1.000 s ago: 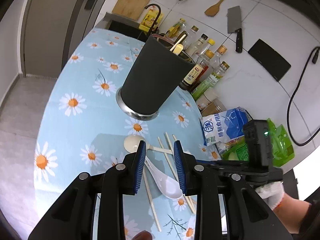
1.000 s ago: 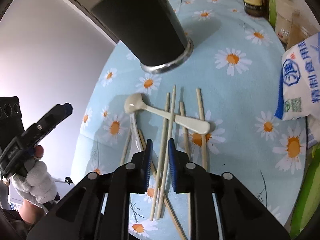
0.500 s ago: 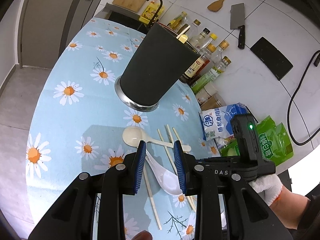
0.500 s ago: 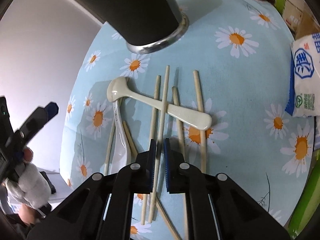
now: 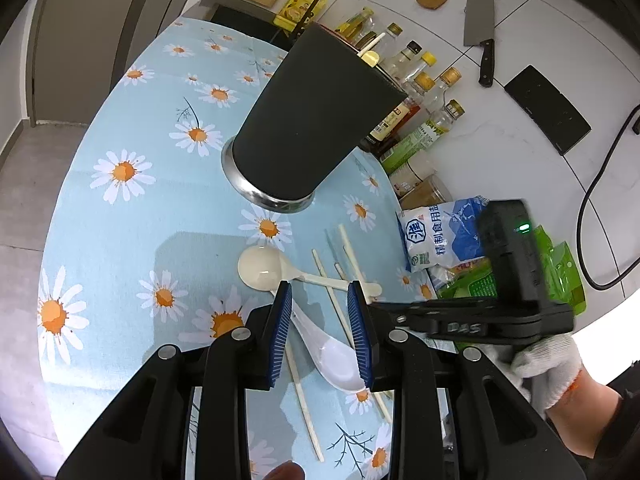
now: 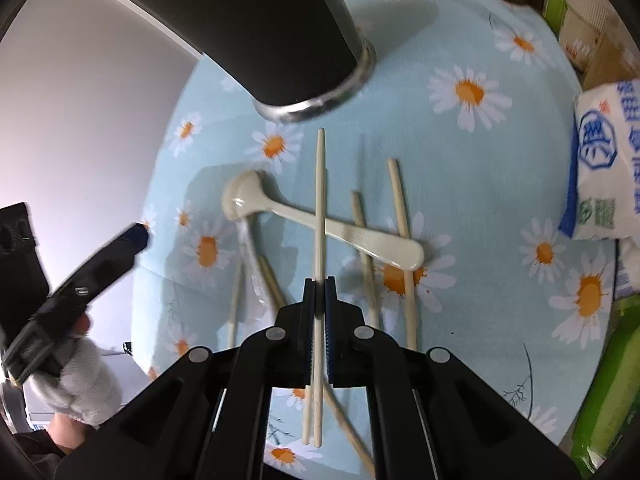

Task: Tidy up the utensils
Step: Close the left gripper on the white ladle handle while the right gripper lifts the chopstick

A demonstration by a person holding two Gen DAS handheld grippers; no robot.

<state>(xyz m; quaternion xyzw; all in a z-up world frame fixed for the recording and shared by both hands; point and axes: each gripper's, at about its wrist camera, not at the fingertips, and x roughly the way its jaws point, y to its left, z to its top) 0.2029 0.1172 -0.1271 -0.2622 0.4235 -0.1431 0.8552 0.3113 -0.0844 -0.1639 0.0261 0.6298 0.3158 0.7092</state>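
Now right gripper [image 6: 319, 285] clamping slim wooden chopstick [image 6: 319, 200], left gripper [image 5: 320, 300] open above glossy spoon [image 5: 332, 350].

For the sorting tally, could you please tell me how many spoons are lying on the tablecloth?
2. A cream spoon lies across the chopsticks in front of the black holder; a white ceramic spoon lies below the open left gripper. More could be hidden inside the holder.

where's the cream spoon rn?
The cream spoon lies on the daisy tablecloth at centre of the right wrist view, just below the black utensil holder, its handle over loose chopsticks and under the chopstick in the right gripper.
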